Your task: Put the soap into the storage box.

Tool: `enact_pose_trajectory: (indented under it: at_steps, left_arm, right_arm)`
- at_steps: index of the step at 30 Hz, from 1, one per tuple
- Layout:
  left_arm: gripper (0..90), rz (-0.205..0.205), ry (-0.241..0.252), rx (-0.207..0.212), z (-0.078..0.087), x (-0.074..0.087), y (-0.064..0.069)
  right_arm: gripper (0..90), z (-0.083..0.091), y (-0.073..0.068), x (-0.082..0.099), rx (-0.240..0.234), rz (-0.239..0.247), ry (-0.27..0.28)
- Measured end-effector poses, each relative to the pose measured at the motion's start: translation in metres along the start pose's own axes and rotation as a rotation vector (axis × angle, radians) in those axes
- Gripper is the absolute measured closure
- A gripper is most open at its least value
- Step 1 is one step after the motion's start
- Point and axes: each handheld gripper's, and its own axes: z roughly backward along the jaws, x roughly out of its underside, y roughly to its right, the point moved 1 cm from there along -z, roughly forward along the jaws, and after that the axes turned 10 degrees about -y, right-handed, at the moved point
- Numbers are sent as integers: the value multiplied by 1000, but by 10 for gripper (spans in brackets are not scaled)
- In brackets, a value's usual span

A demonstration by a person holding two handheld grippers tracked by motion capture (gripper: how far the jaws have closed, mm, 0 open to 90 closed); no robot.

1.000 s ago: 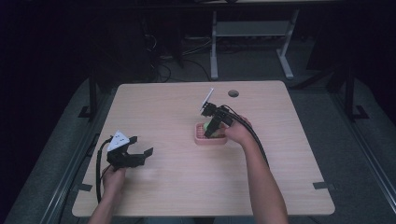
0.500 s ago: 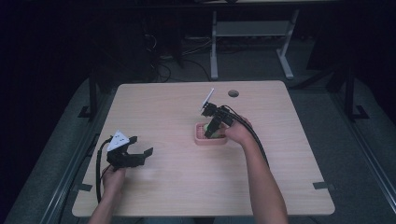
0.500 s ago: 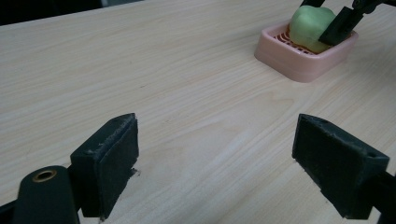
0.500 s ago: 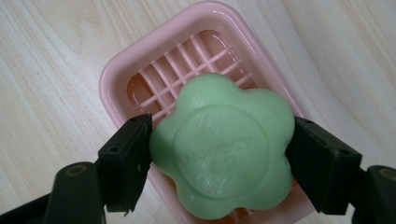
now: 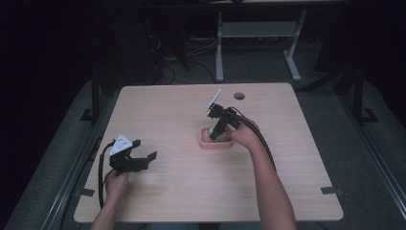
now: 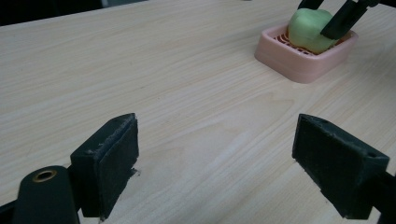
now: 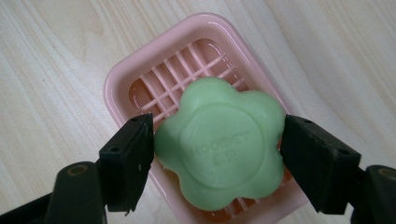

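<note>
A green flower-shaped soap [image 7: 219, 144] sits in a pink slatted soap dish [image 7: 122, 74] near the middle of the table. My right gripper [image 7: 218, 141] points down over the dish, its two black jaws pressed against opposite sides of the soap. In the high view the right gripper [image 5: 218, 132] stands over the dish [image 5: 206, 143]. My left gripper [image 5: 139, 160] hovers low over the table's front left, open with nothing between its jaws. In the left gripper view [image 6: 215, 158] the soap [image 6: 306, 28] and dish [image 6: 299, 65] lie far ahead to the right.
The light wooden table [image 5: 191, 191] has a round cable hole [image 5: 239, 96] at its far edge. Cables trail from both grippers. Dark floor and a desk frame [image 5: 258, 28] lie beyond the table.
</note>
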Motion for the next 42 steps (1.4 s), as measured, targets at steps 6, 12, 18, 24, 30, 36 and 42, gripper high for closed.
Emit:
enact_pose_trajectory:
  at_steps: [6,12,18,24,30,36,42]
  left_arm:
    - [143,1,-2,3,0,0,1]
    - [143,-4,-3,-1,0,0,0]
    - [144,-7,-6,1,-1,0,1]
    - [143,-1,0,1,-2,0,1]
    - [143,-11,-5,4,-1,0,2]
    - [143,-11,-12,1,-2,0,2]
    - [143,-8,-21,-1,-3,0,2]
  right_arm:
    - [258,6,1,6,-12,-10,31]
    - [258,11,2,13,-19,-21,51]
    - [247,18,2,17,-23,-28,72]
    - [243,22,1,23,-33,-35,73]
    - [243,24,0,32,-27,-43,88]
    - [240,29,2,43,-36,-60,110]
    - [239,35,2,50,-42,-66,118]
